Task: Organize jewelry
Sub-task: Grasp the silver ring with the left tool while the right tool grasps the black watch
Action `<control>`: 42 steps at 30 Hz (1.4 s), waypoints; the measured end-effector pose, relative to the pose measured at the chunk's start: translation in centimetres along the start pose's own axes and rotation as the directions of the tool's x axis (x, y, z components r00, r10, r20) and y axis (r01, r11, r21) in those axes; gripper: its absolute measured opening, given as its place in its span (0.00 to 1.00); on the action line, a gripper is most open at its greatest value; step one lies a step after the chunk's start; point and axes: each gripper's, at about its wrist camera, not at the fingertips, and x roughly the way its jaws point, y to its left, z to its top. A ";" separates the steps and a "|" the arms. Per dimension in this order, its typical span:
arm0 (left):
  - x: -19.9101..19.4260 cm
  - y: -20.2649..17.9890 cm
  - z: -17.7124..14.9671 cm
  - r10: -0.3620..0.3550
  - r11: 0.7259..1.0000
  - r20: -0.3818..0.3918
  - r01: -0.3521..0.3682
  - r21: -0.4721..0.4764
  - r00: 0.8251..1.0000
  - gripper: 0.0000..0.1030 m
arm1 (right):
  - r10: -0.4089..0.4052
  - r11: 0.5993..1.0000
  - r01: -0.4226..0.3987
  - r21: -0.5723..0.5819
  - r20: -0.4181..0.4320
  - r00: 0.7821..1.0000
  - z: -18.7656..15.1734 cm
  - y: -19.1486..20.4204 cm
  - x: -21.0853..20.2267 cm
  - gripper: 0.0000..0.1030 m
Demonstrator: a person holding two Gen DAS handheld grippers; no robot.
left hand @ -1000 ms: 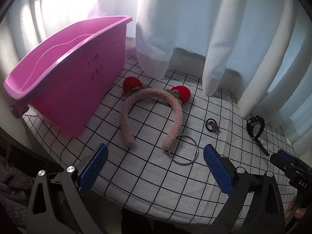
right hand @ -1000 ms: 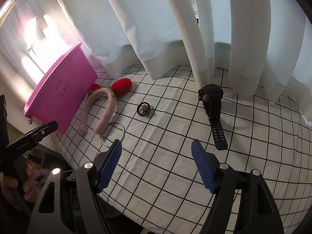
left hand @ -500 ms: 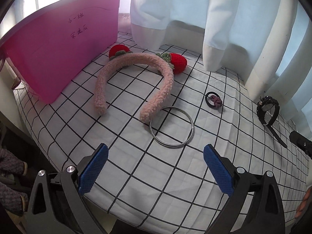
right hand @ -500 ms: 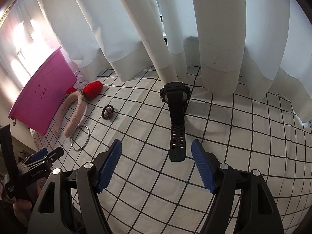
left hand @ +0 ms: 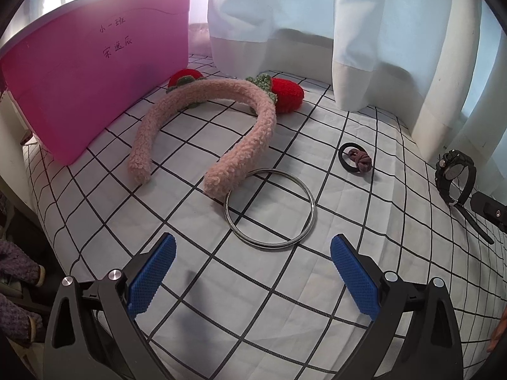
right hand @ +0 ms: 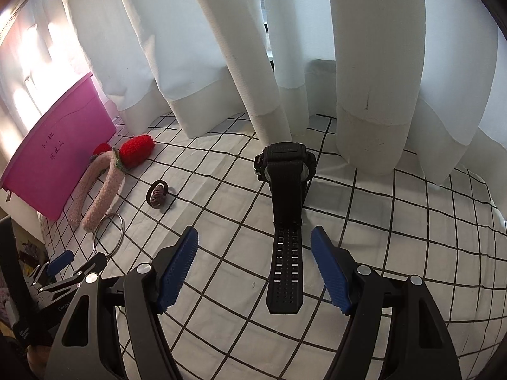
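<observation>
White curtains (right hand: 221, 63) bound the far side of a black-gridded white cloth (left hand: 364, 133), with a pink plastic bin (left hand: 79, 72) at its left end. The left gripper (left hand: 252, 280), jaws spread and empty, tilts down before a silver metal bangle (left hand: 269, 209) touching a fuzzy pink strawberry headband (left hand: 247, 110). The right gripper (right hand: 253, 269), likewise wide, straddles the strap end of a black wristwatch (right hand: 285, 183) without touching it.

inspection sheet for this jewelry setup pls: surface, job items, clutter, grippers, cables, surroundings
Surface: white cloth with black grid, lightly wrinkled.
Job's things: fuzzy pink headband with red strawberries, one tip resting on thin silver metal ring; small black hair tie with mauve knot; black rubber-strap wristwatch, strap laid out flat; magenta plastic bin with handwritten characters.
Clutter: nothing seen.
Grippers: left gripper open, empty; right gripper open, astride the strap end.
Cables: nothing seen.
Surroundings: white curtains behind.
</observation>
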 end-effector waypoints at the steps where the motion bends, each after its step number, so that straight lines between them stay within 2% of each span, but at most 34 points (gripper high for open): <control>1: 0.1 -0.2 0.0 -0.001 1.000 -0.001 0.001 0.002 1.000 0.93 | -0.004 1.000 0.004 0.002 -0.001 1.000 0.1 -0.2 0.2 0.68; 9: 1.3 -1.5 0.4 0.001 1.000 -0.012 -0.001 0.004 1.000 0.93 | -0.039 0.999 0.039 0.014 -0.032 0.999 0.8 -1.4 2.4 0.68; 31: 4.3 -2.9 2.6 0.054 0.999 -0.035 -0.054 0.007 0.998 0.95 | -0.065 0.998 0.065 -0.012 -0.072 0.995 2.1 -1.8 6.4 0.68; 42: 5.1 -3.3 3.6 0.064 0.998 -0.031 -0.064 -0.011 0.997 0.94 | -0.159 0.981 0.150 -0.121 -0.066 0.985 1.9 -0.4 7.6 0.68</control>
